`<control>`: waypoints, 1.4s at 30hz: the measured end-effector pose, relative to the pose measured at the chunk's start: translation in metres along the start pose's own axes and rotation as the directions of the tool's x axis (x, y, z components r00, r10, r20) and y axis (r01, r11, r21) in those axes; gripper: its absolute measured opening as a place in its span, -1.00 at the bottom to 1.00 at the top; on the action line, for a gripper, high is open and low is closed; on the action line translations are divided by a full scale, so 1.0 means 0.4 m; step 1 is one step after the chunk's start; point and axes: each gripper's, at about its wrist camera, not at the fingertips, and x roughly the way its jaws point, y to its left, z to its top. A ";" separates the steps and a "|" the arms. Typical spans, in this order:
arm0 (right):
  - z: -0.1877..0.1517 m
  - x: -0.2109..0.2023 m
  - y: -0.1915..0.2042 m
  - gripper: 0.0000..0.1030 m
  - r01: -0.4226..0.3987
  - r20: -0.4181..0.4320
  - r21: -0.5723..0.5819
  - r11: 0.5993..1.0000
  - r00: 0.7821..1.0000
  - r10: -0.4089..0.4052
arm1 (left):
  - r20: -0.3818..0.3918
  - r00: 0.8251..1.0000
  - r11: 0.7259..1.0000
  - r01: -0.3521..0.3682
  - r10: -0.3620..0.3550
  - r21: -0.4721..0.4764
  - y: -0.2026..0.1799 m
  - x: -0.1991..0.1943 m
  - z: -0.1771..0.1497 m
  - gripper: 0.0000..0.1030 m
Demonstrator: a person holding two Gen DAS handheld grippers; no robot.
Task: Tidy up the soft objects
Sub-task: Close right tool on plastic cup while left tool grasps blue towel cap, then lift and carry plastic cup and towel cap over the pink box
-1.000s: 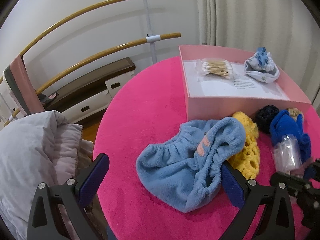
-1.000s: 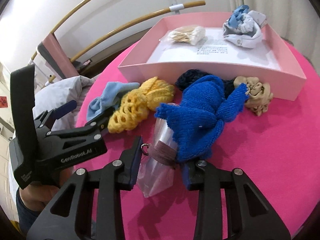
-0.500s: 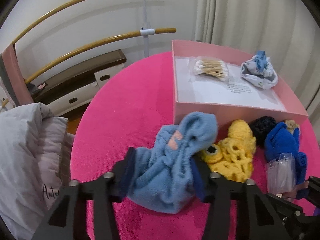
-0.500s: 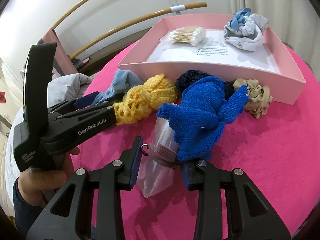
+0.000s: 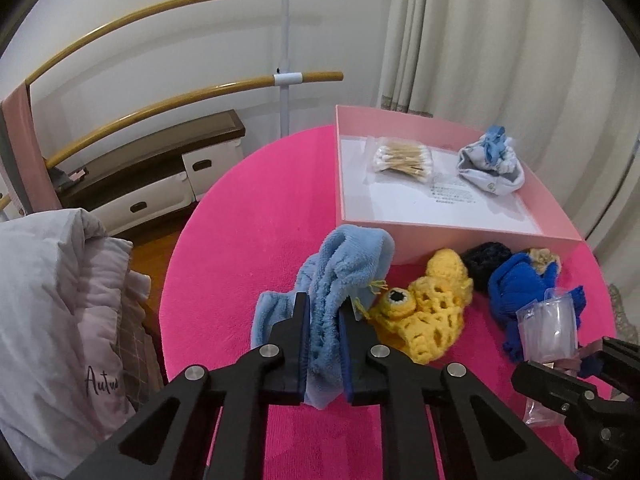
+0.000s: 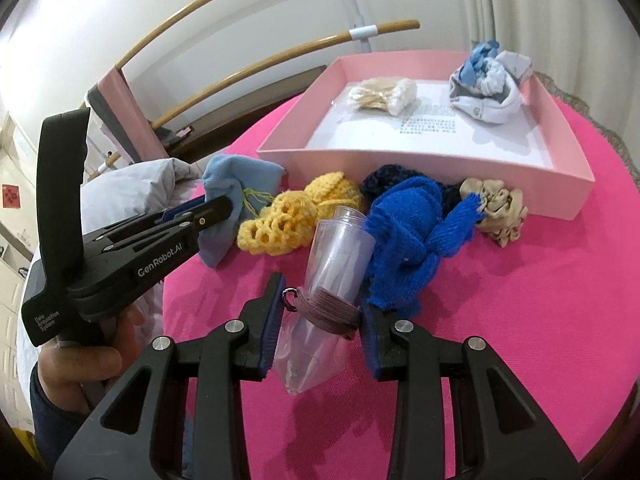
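Observation:
My left gripper (image 5: 325,300) is shut on a light blue terry cloth (image 5: 344,268), lifted and bunched just left of the pink box (image 5: 460,236); it also shows in the right wrist view (image 6: 236,184). My right gripper (image 6: 320,304) is shut on a clear plastic pouch (image 6: 336,252) bound with a brown band (image 6: 324,308). A yellow crochet toy (image 5: 424,312), a royal blue knit cloth (image 6: 412,240), a dark knit piece (image 5: 484,256) and a beige scrunchie (image 6: 496,208) lie in front of the box.
The box holds a pack of cotton swabs (image 5: 404,158), a white-and-blue cloth bundle (image 5: 492,164) and a printed sheet. All stands on a round pink table (image 5: 248,216). Grey bedding (image 5: 52,312) lies at the left; wooden rails and a low cabinet stand behind.
My left gripper went from open around the flat blue cloth to shut on it, and lifted and bunched it toward the box. The right gripper kept its hold on the pouch.

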 end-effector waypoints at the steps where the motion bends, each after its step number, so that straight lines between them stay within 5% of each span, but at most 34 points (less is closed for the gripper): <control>1: 0.002 -0.004 0.001 -0.38 0.000 0.004 -0.002 1.000 1.000 0.000 | 0.004 1.000 1.000 0.001 -0.001 -0.001 -0.003 -0.007 -0.001 -0.82; 18: 0.080 -0.168 0.029 -0.38 -0.013 0.178 -0.051 0.999 0.984 0.022 | 0.179 0.984 1.000 0.011 -0.014 0.021 -0.040 -0.250 0.041 -0.84; 23: 0.081 -0.166 0.019 -0.38 -0.004 0.173 -0.043 0.999 0.985 0.012 | 0.123 0.992 0.999 0.011 -0.017 0.049 -0.031 -0.229 0.013 -0.80; 25: 0.073 -0.149 0.016 -0.38 -0.009 0.154 -0.039 0.999 0.988 0.015 | 0.077 0.997 0.997 0.007 -0.013 0.077 -0.041 -0.195 -0.005 -0.55; 27: 0.065 -0.133 0.012 -0.38 -0.015 0.136 -0.035 0.999 0.990 0.020 | 0.047 0.999 0.997 0.000 -0.004 0.079 -0.044 -0.160 -0.025 0.32; 29: 0.058 -0.120 0.008 -0.38 -0.015 0.124 -0.034 0.999 0.992 0.020 | 0.034 0.999 0.997 -0.033 0.031 0.069 -0.043 -0.127 -0.029 0.83; 30: 0.055 -0.112 0.006 -0.38 -0.014 0.118 -0.034 0.999 0.993 0.018 | 0.034 0.999 0.997 -0.044 0.042 0.060 -0.038 -0.115 -0.028 0.91; 35: 0.053 -0.091 -0.014 -0.38 -0.007 0.101 -0.018 1.000 0.995 0.009 | -0.006 1.000 0.999 -0.021 0.021 0.035 -0.034 -0.043 -0.006 0.92; 37: 0.054 -0.085 -0.018 -0.38 -0.005 0.096 -0.015 1.000 0.995 0.006 | -0.019 1.000 1.000 -0.005 0.006 0.020 -0.022 -0.016 0.003 0.78; 39: 0.055 -0.079 -0.018 -0.38 -0.004 0.091 -0.016 1.000 0.996 0.006 | -0.065 0.997 0.998 0.048 -0.050 -0.030 -0.005 0.030 0.013 0.18; 42: 0.053 -0.071 -0.016 -0.38 -0.003 0.082 -0.018 1.000 0.997 0.004 | -0.054 0.992 0.991 0.113 -0.117 -0.078 0.026 0.033 0.023 -0.22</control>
